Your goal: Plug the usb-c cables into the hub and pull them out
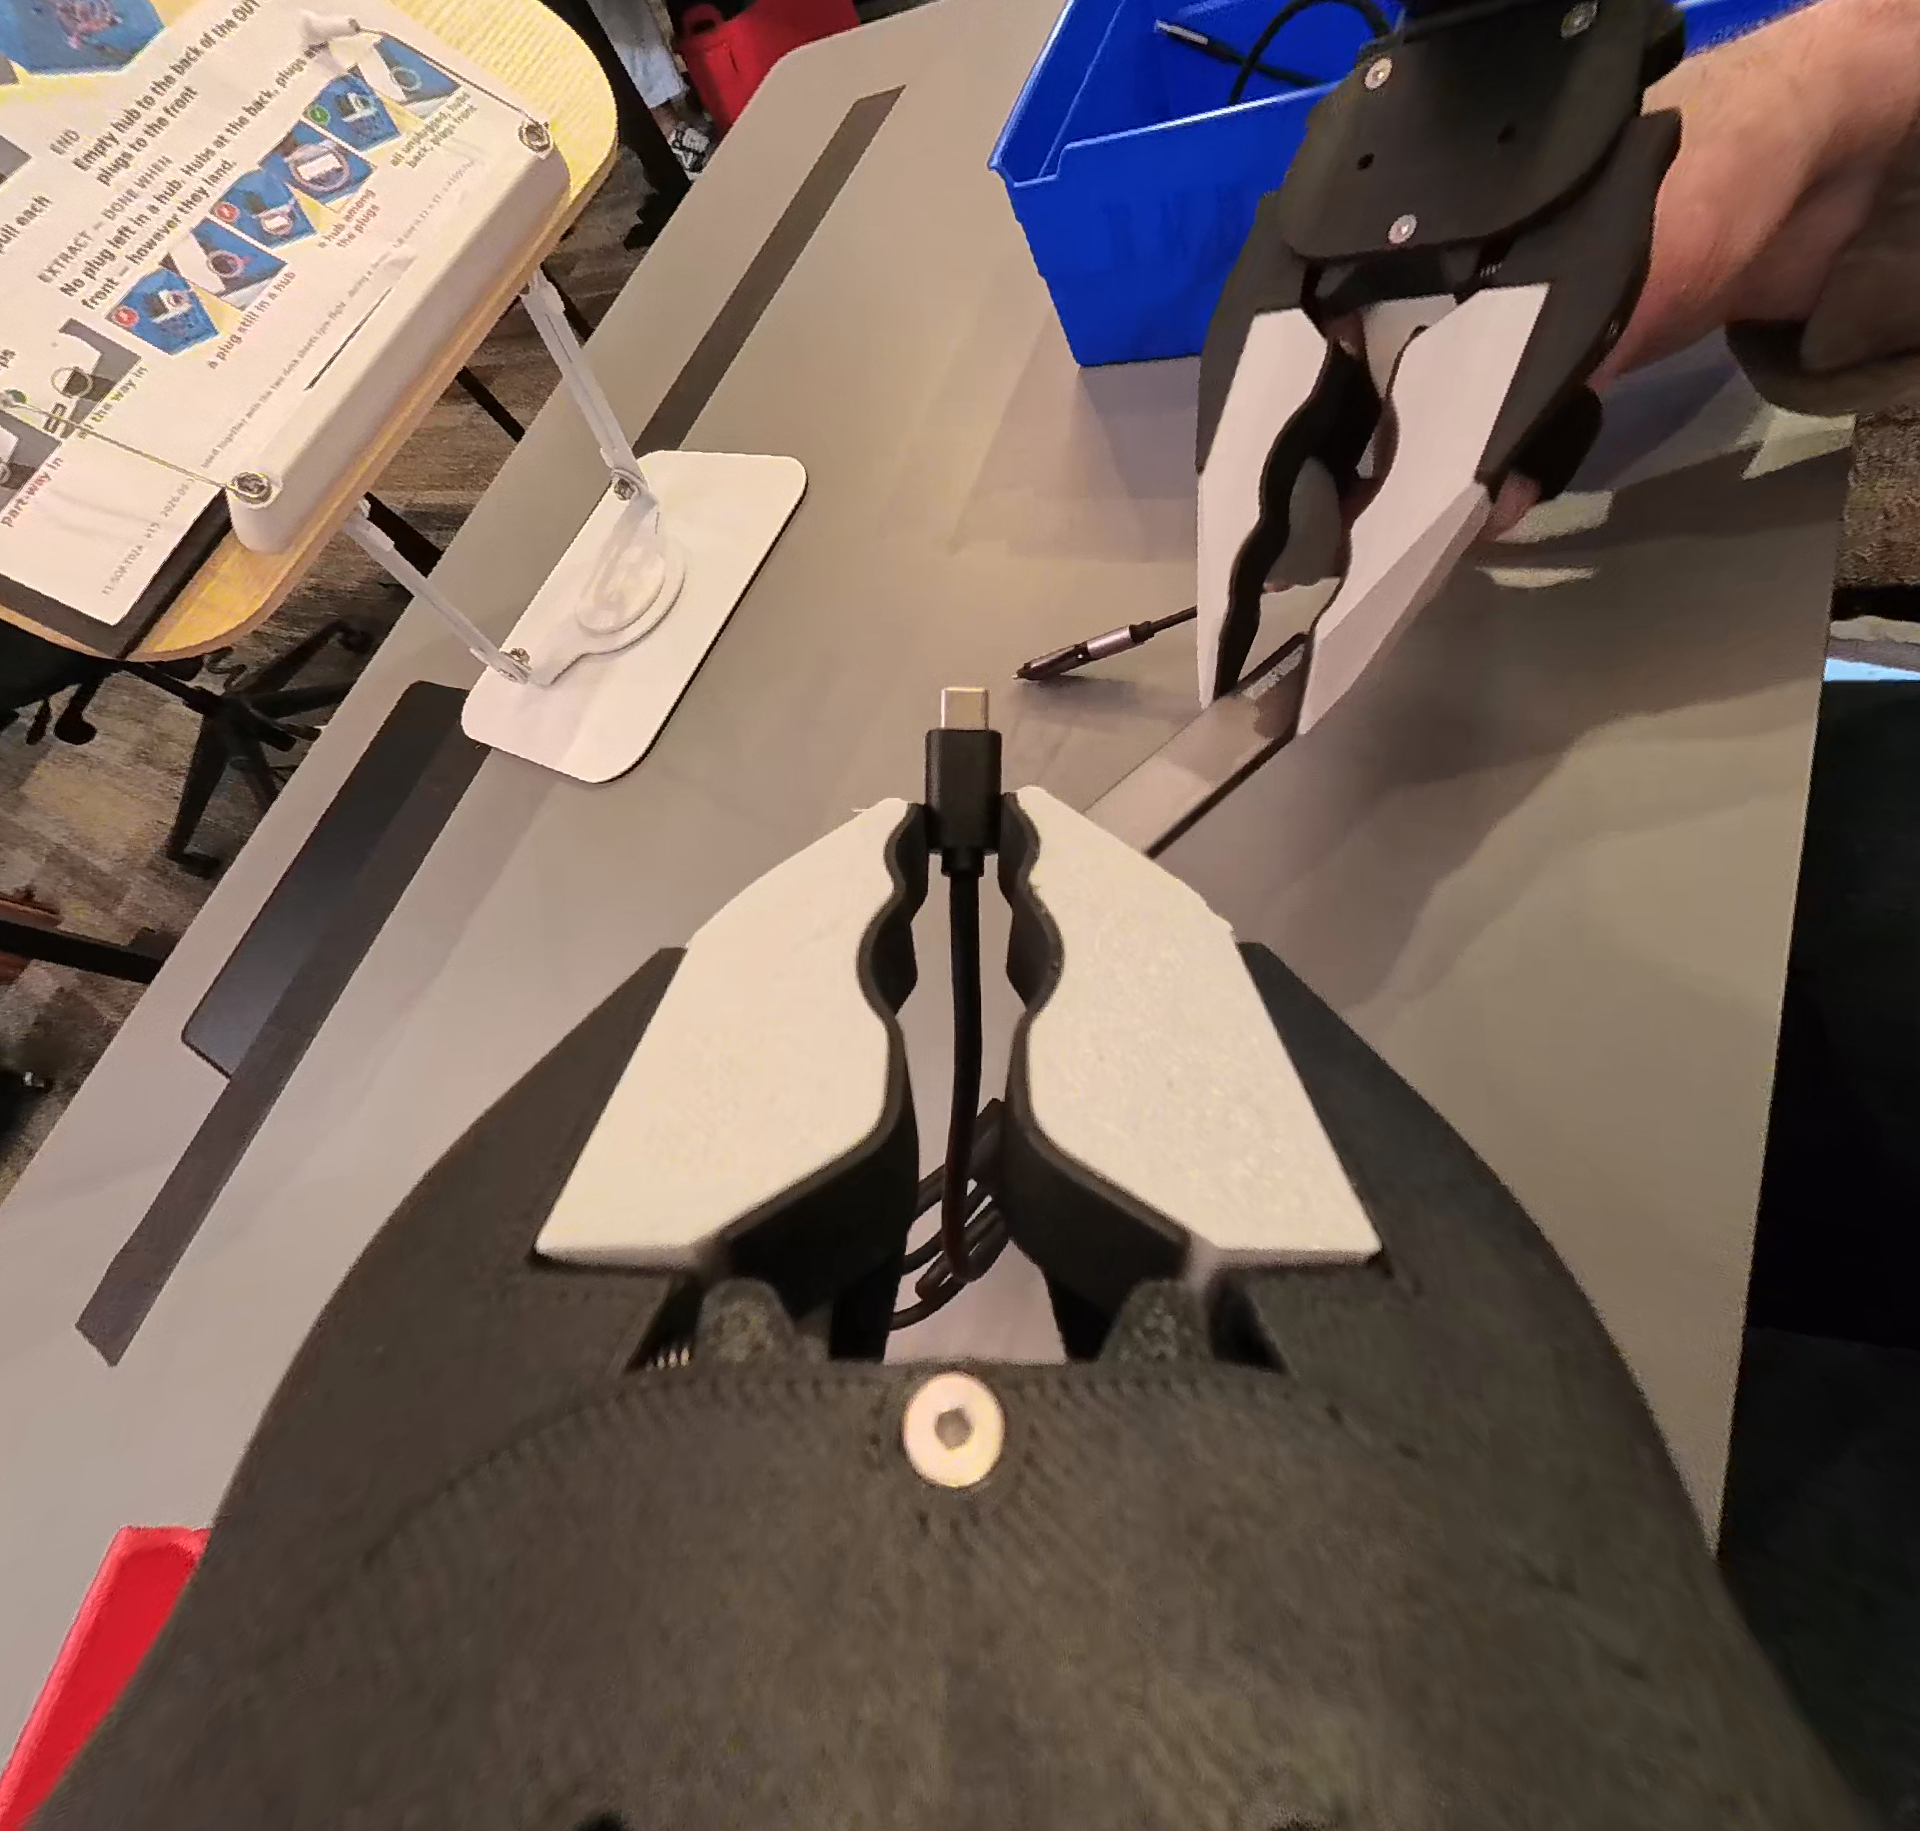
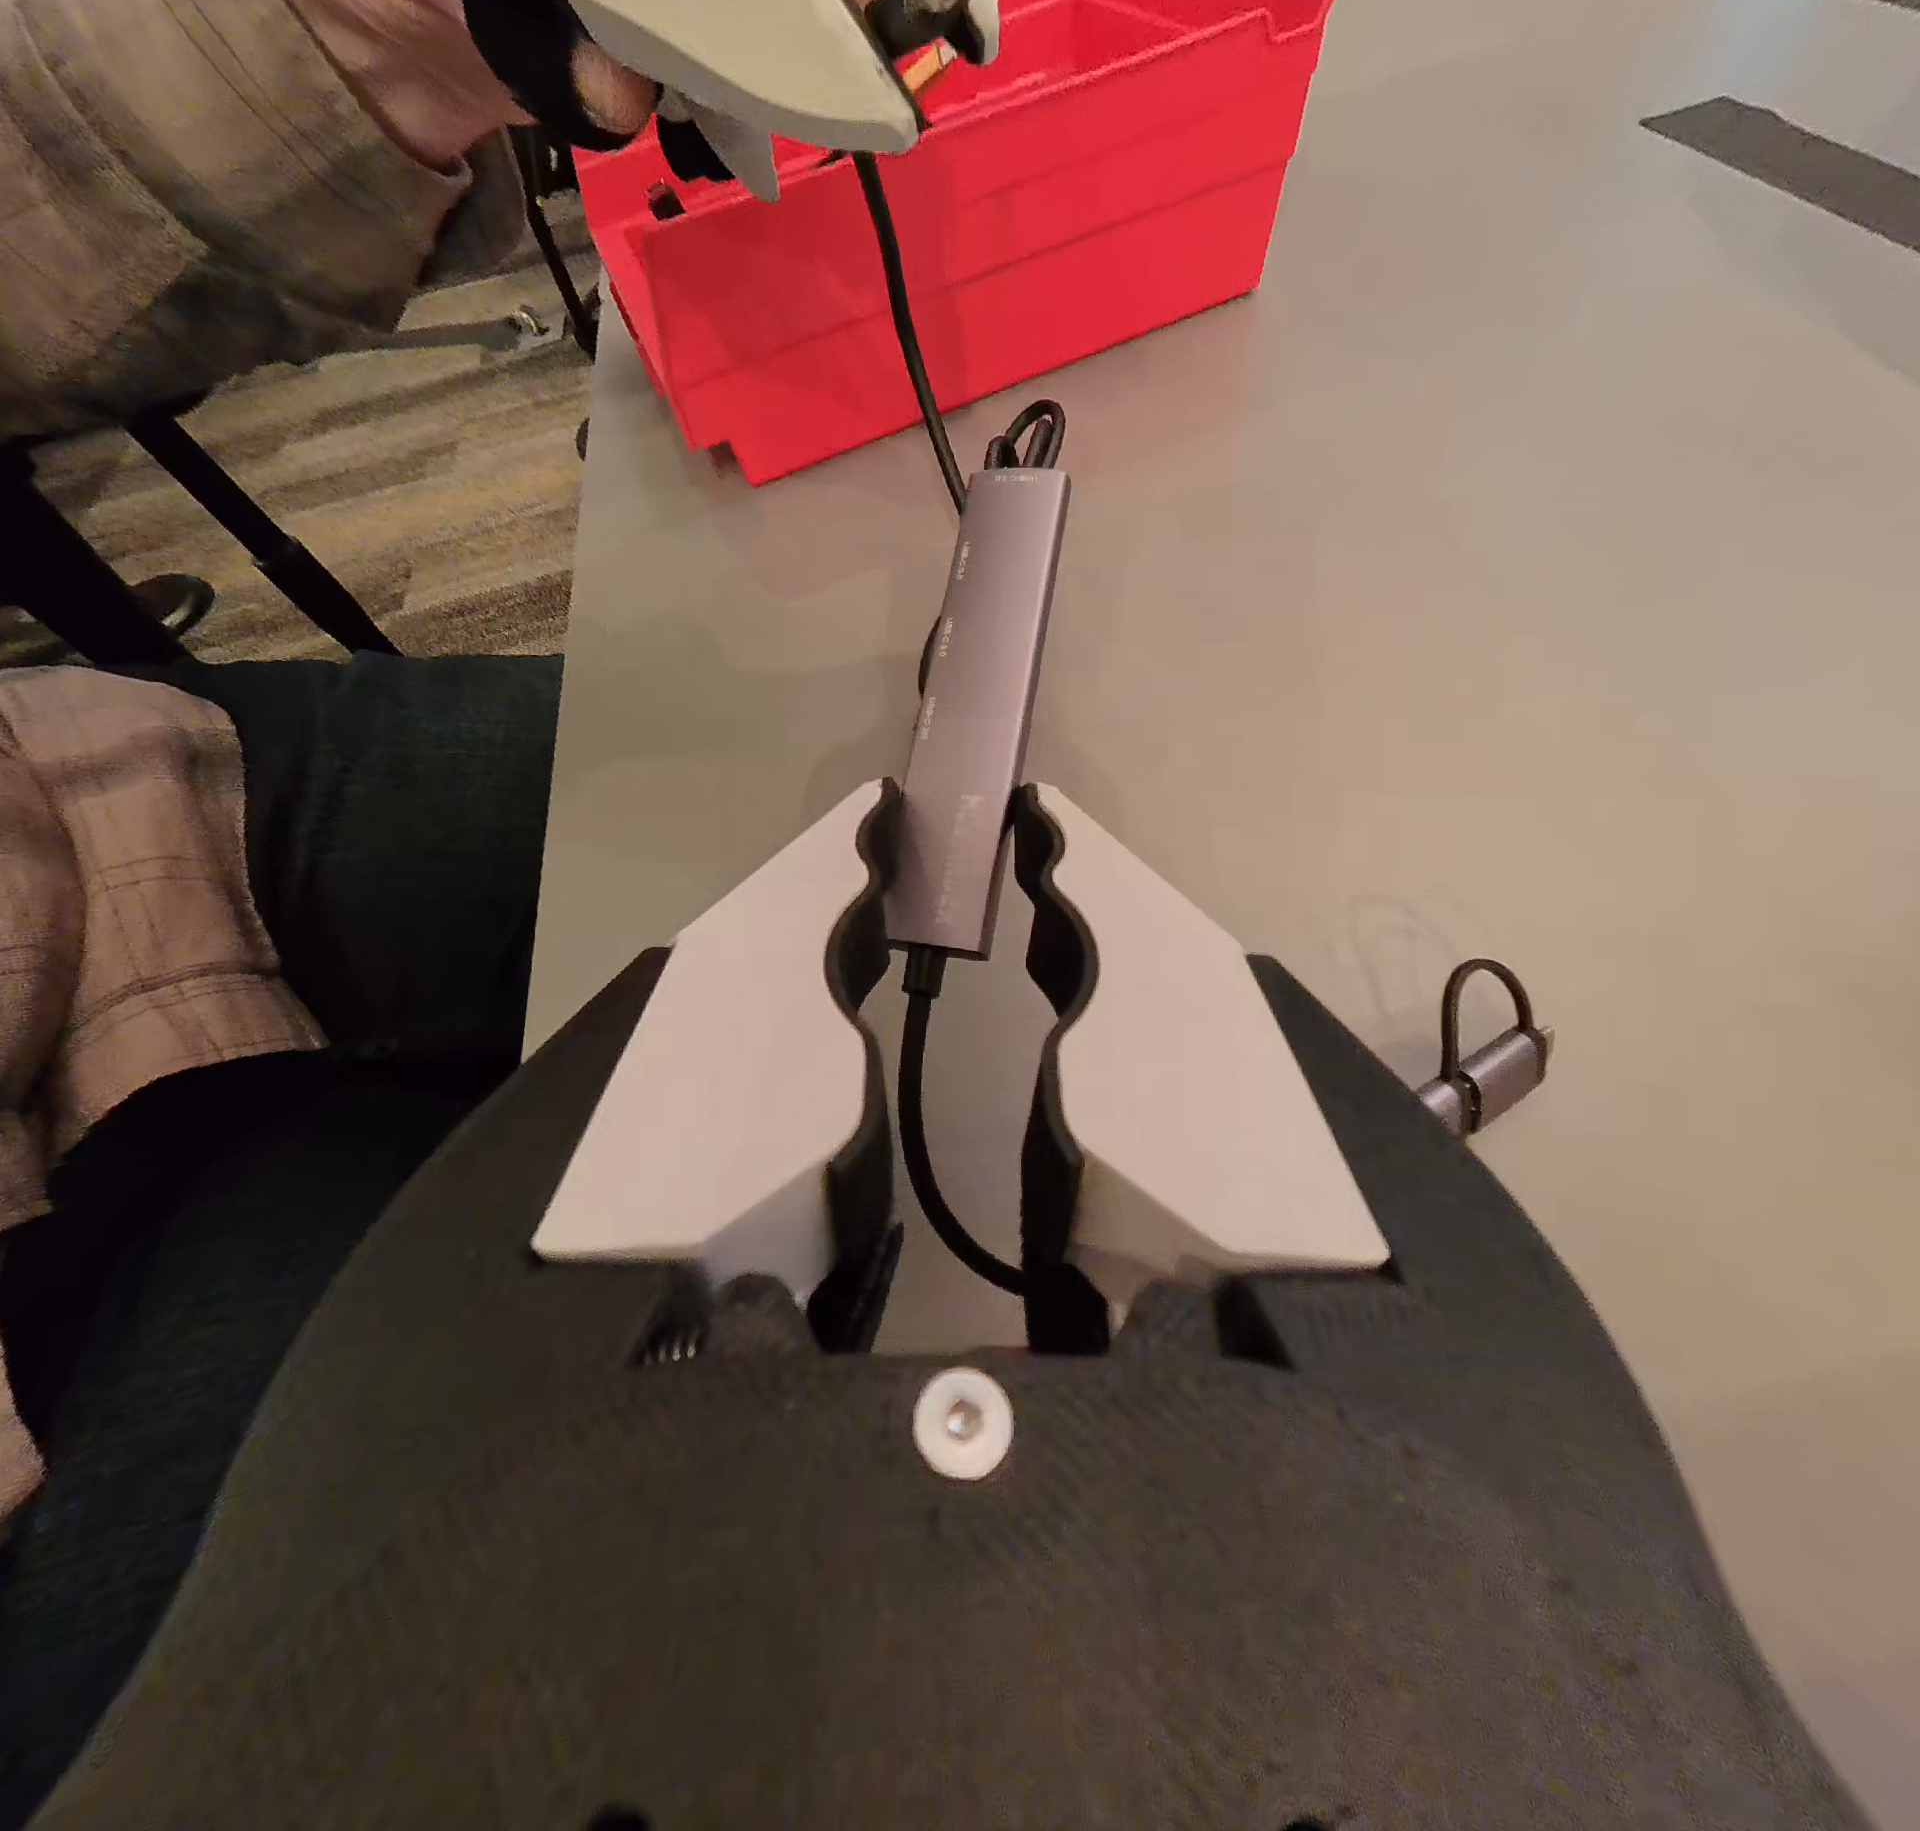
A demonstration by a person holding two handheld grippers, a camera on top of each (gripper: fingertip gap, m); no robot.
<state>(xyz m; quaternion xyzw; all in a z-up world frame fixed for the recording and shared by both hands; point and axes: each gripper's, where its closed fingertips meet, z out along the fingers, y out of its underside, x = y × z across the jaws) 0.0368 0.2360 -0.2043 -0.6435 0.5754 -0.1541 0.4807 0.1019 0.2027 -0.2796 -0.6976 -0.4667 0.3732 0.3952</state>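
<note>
My left gripper is shut on a black USB-C plug, its metal tip pointing forward above the grey table; its cable runs back between the fingers. My right gripper is shut on one end of the slim grey hub, which lies on the table. In the left wrist view the right gripper pinches the hub ahead and right of the plug. In the right wrist view the left gripper hovers beyond the hub's far end, its cable hanging down to the hub.
A blue bin holding a cable stands at the back right. A red bin stands beyond the hub. The hub's own grey plug lies right of my right gripper. A white document stand holds an instruction sheet. A person sits at the table edge. The tips of one gripper are about 11 centimetres away from the tips of the other.
</note>
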